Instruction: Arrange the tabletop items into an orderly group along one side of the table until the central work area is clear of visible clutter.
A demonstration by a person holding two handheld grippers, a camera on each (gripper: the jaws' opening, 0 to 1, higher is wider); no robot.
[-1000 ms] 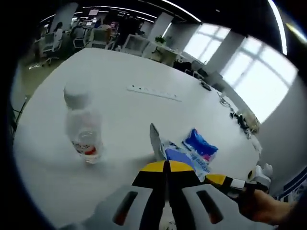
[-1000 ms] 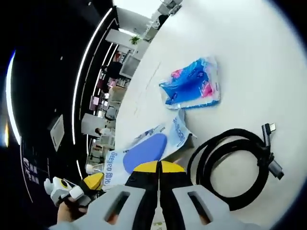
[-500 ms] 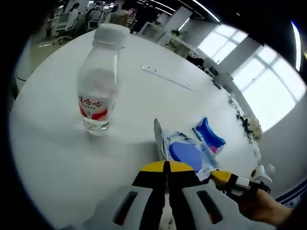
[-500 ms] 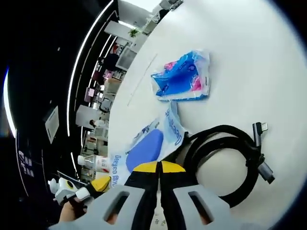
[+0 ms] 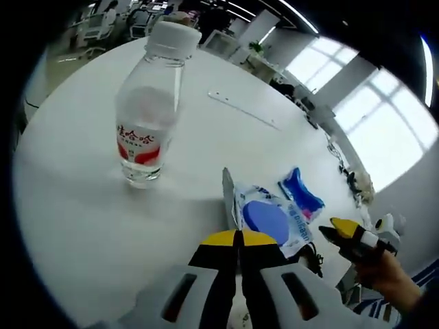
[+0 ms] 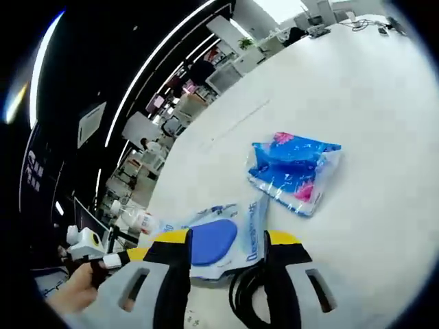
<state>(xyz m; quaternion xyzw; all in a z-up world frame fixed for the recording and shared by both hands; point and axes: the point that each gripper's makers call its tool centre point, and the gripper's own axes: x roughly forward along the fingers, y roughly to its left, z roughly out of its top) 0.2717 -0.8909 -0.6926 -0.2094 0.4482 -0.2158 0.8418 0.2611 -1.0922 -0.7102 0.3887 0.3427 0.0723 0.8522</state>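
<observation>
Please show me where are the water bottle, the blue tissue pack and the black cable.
Water bottle [image 5: 142,140]: left gripper view, on its red label.
Blue tissue pack [image 6: 291,168]: right gripper view, middle of the wrapper.
Black cable [image 6: 247,295]: right gripper view, on the coil's loop.

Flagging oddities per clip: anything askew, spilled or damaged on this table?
Nothing spilled or damaged. The bottle stands upright, capped. The wipes pack lies partly over the black cable, and the blue pouch sits apart, so the items are still loosely scattered.
</observation>
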